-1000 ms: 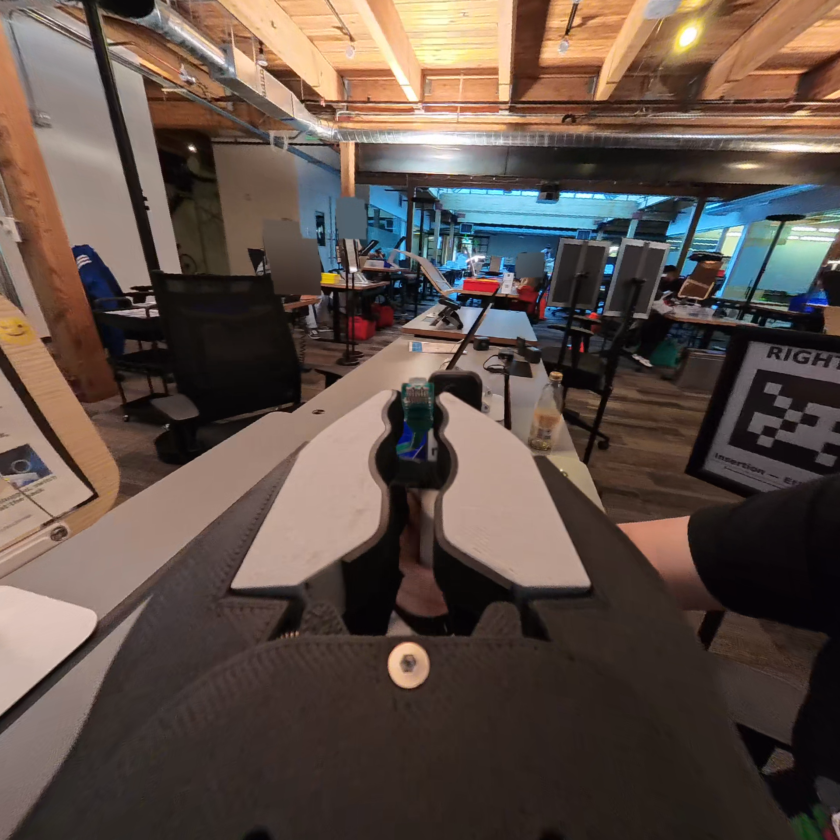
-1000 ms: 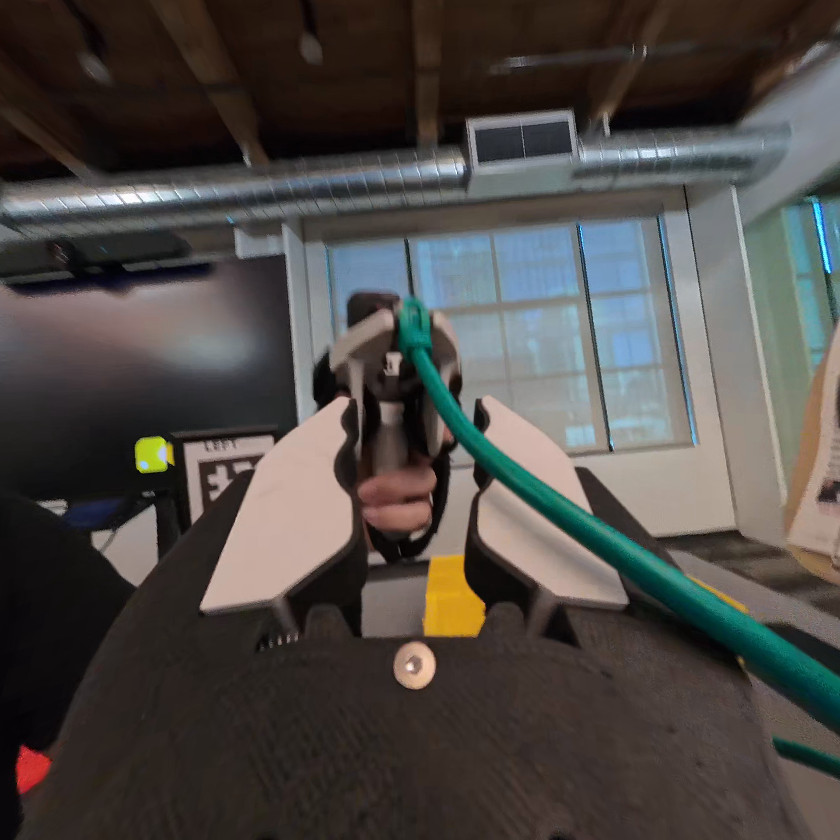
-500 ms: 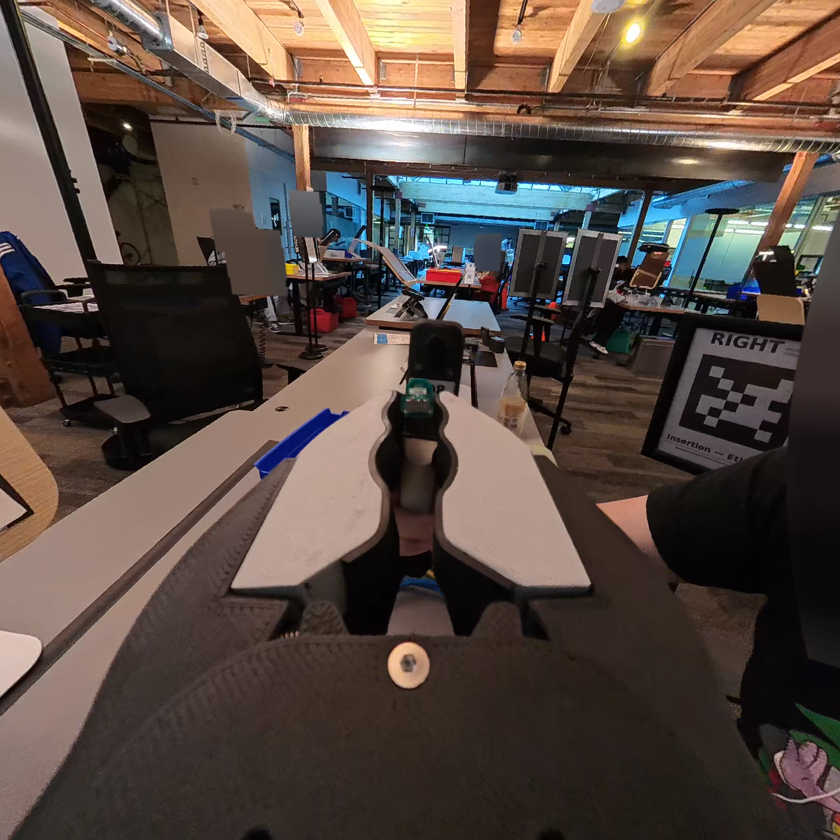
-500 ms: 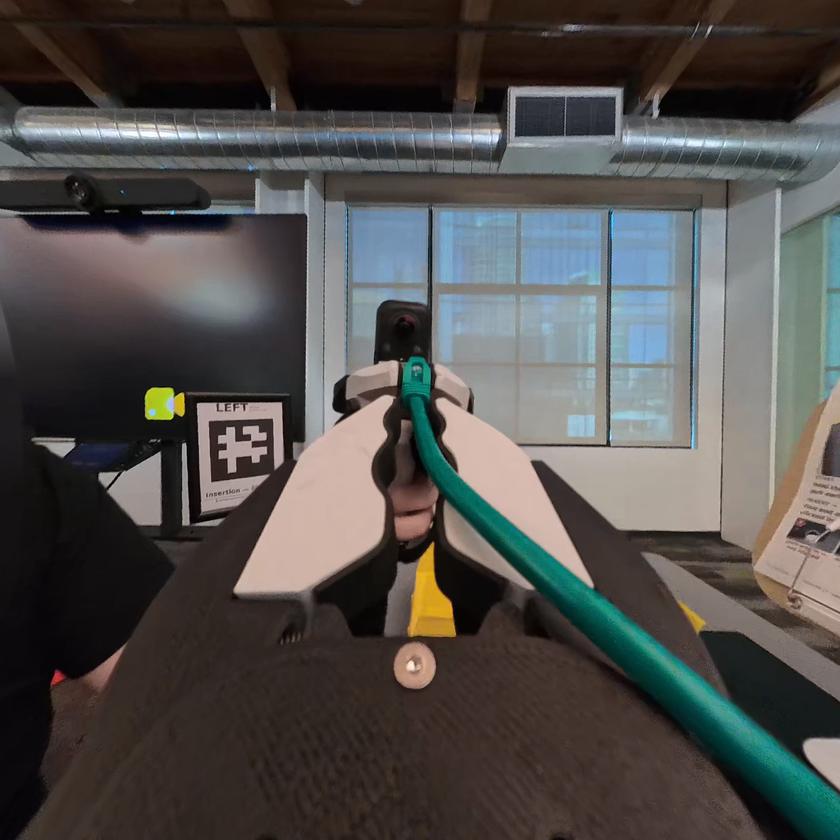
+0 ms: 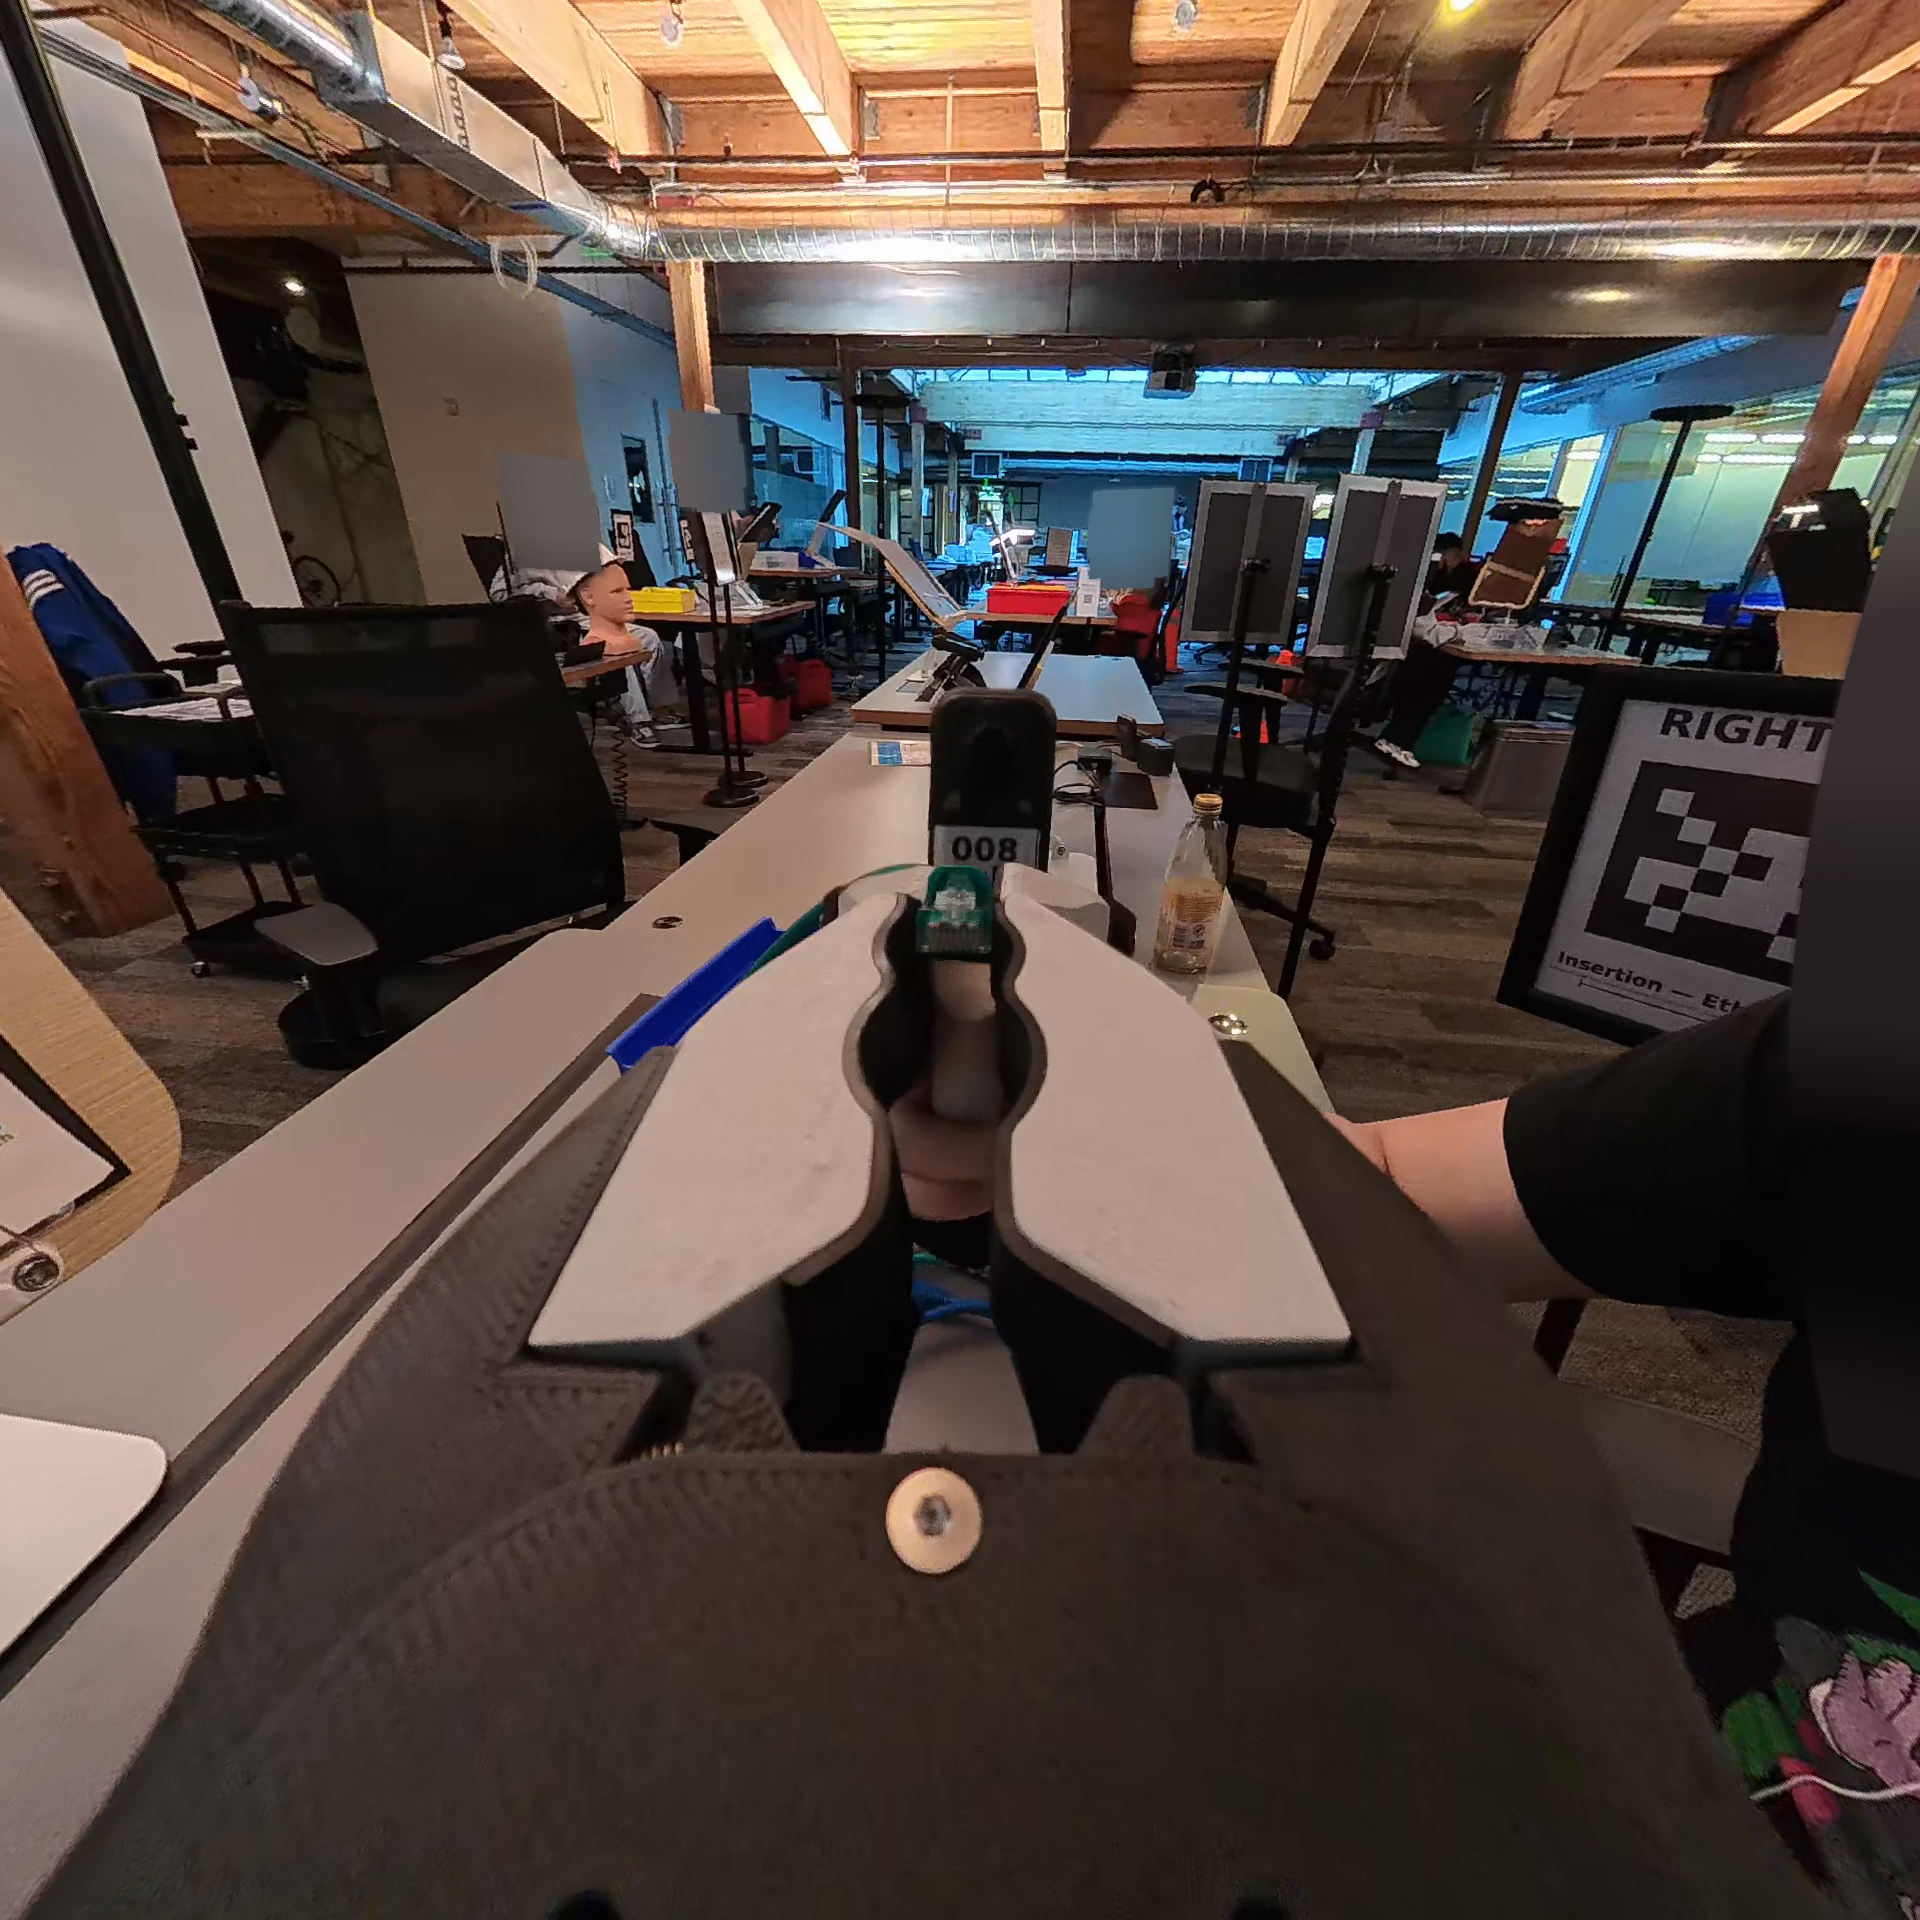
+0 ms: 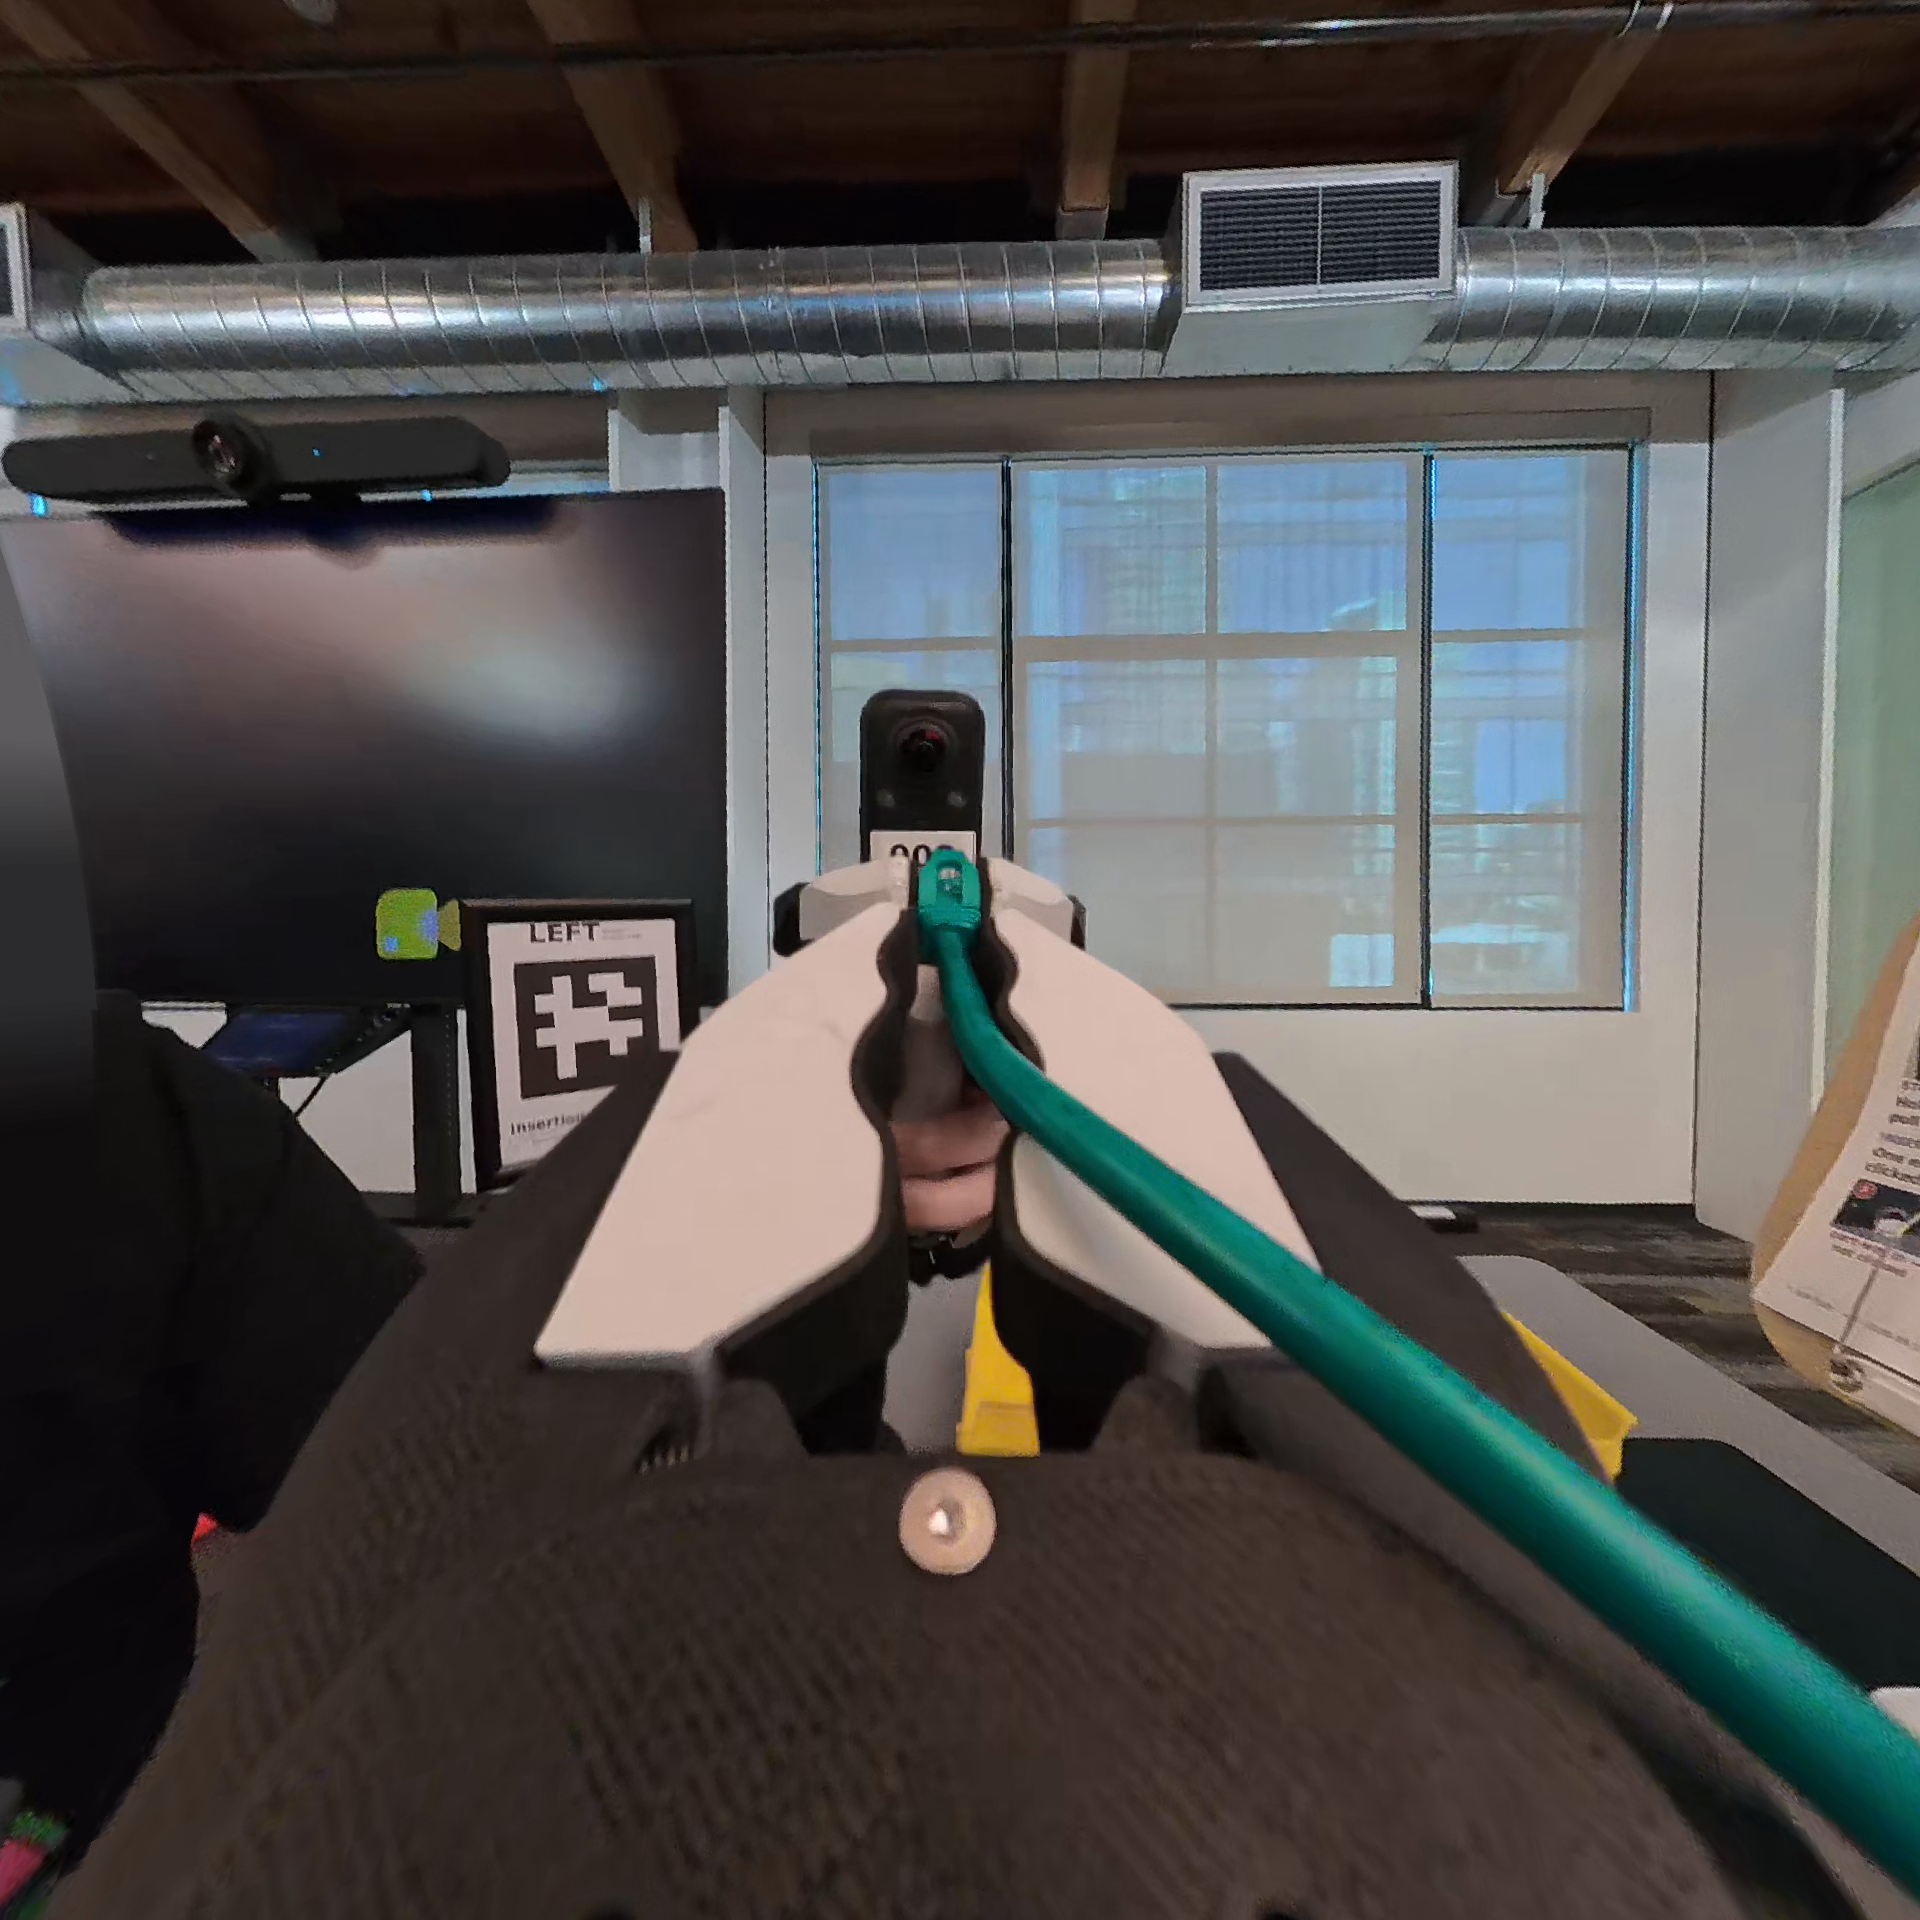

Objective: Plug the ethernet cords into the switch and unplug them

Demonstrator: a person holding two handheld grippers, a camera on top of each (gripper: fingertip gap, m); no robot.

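Observation:
A green ethernet plug (image 5: 954, 914) sits between the tips of my left gripper (image 5: 954, 930), which is shut on it; the plug's contact end faces this camera. My right gripper (image 6: 948, 909) faces the left one tip to tip and is shut on the same plug's boot (image 6: 945, 896). The green cord (image 6: 1351, 1340) runs back from it over the right finger to the lower right. Each view shows the other gripper's camera just beyond the plug (image 5: 987, 774). Both grippers are held in the air above the table. No switch shows in either view.
A long grey table (image 5: 312, 1195) runs below, with a blue bin (image 5: 691, 1003) and a bottle (image 5: 1193, 883) on it. A yellow bin (image 6: 997, 1382) lies under the right gripper. Framed marker boards stand at the right (image 5: 1704, 862) and the left (image 6: 582, 1029). A person's arm (image 5: 1455, 1184) is close.
My right gripper was open a second ago and has shut on the green cord at the plug. Both grippers have drawn closer tip to tip and levelled out.

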